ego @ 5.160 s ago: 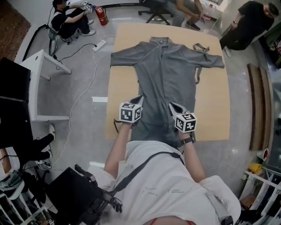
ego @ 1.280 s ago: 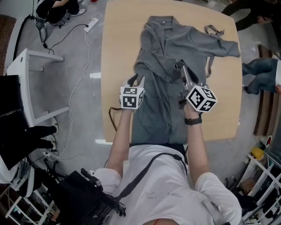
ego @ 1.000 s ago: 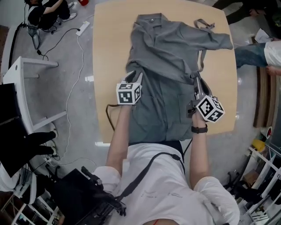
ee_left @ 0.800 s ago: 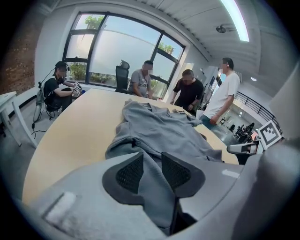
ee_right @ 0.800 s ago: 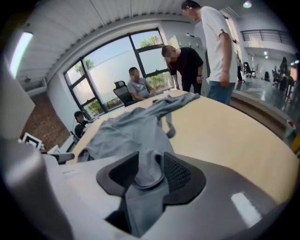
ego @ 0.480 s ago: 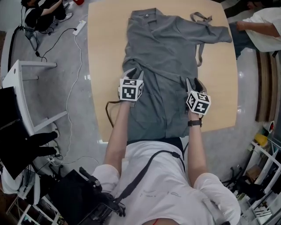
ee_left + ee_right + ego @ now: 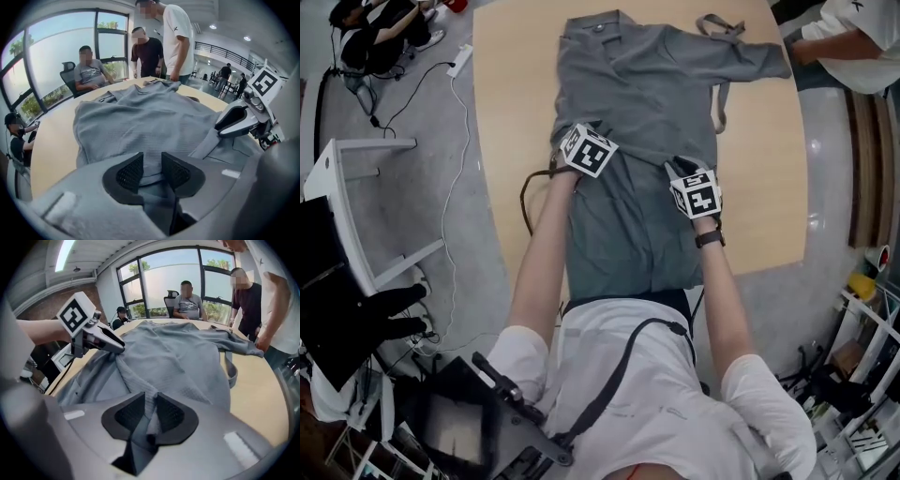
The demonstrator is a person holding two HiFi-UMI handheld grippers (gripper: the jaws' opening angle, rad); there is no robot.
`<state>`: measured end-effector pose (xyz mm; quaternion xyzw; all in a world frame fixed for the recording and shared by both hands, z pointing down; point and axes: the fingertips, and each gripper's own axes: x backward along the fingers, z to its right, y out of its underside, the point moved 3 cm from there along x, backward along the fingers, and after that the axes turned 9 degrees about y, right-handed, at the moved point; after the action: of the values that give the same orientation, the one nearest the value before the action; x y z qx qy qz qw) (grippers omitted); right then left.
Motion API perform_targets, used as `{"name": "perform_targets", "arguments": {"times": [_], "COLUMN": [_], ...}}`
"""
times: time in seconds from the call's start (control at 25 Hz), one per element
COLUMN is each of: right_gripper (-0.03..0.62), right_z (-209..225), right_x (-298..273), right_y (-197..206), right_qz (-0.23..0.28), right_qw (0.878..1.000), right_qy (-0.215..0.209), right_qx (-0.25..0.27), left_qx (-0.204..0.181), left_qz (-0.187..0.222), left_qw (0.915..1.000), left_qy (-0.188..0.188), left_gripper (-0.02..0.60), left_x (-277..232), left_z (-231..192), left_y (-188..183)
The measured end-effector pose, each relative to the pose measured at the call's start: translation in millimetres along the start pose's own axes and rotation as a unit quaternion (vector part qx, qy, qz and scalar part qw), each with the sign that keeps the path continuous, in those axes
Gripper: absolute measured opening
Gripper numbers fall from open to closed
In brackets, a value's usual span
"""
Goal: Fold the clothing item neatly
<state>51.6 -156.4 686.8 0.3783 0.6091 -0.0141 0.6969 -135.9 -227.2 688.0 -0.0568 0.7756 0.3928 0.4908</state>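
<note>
Left gripper (image 7: 150, 169): pads pinched on a ridge of the grey garment (image 7: 642, 94). Right gripper (image 7: 151, 414): jaws just been closing, cloth nipped between them. Both sit at waist level, one at each side edge. Garment: flat on the table (image 7: 502, 84), collar to the far edge, hem to the near edge, long axis near-to-far. Step, likely: taking hold for a fold. Next move calls for an even lift of both pinches.
</note>
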Motion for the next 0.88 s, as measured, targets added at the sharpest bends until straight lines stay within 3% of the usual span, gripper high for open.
{"name": "perform_targets", "arguments": {"times": [0.12, 0.2, 0.28, 0.32, 0.4, 0.56, 0.76, 0.88], "right_gripper": [0.006, 0.006, 0.006, 0.046, 0.204, 0.215, 0.191, 0.019], "right_z": [-18.8, -33.5, -36.6, -31.8, -15.2, 8.2, 22.3, 24.2], "right_x": [30.1, 43.7, 48.9, 49.7, 47.8, 28.8, -1.6, 3.7], "right_y": [10.9, 32.3, 53.4, 56.5, 47.5, 13.9, 6.3, 10.5], "right_qz": [0.016, 0.002, -0.011, -0.008, 0.012, 0.033, -0.005, -0.008], "right_qw": [0.999, 0.998, 0.999, 0.999, 1.0, 0.998, 0.996, 0.997], "right_qy": [-0.033, -0.055, -0.049, -0.033, 0.006, 0.057, 0.079, 0.077], "right_qx": [0.007, 0.013, 0.009, 0.004, -0.005, 0.01, 0.037, 0.031], "left_qx": [0.039, 0.054, 0.039, 0.024, 0.004, 0.019, 0.027, 0.037], "left_qz": [0.032, 0.053, 0.052, 0.045, 0.033, 0.039, 0.045, 0.051], "left_qw": [0.9987, 0.997, 0.9978, 0.9986, 0.9994, 0.9991, 0.9986, 0.998], "left_qy": [-0.008, -0.011, -0.011, -0.009, -0.005, -0.001, 0.004, 0.003], "left_gripper": [0.127, 0.126, 0.126, 0.126, 0.126, 0.126, 0.126, 0.127], "left_x": [14.0, 23.9, 25.0, 22.1, 14.5, 12.1, 17.4, 22.0], "left_z": [0.0, 3.0, 10.3, 14.3, 20.3, 30.4, 40.1, 41.2], "left_y": [1.2, 1.3, 2.9, 3.0, 1.7, 2.7, 2.6, 4.0]}}
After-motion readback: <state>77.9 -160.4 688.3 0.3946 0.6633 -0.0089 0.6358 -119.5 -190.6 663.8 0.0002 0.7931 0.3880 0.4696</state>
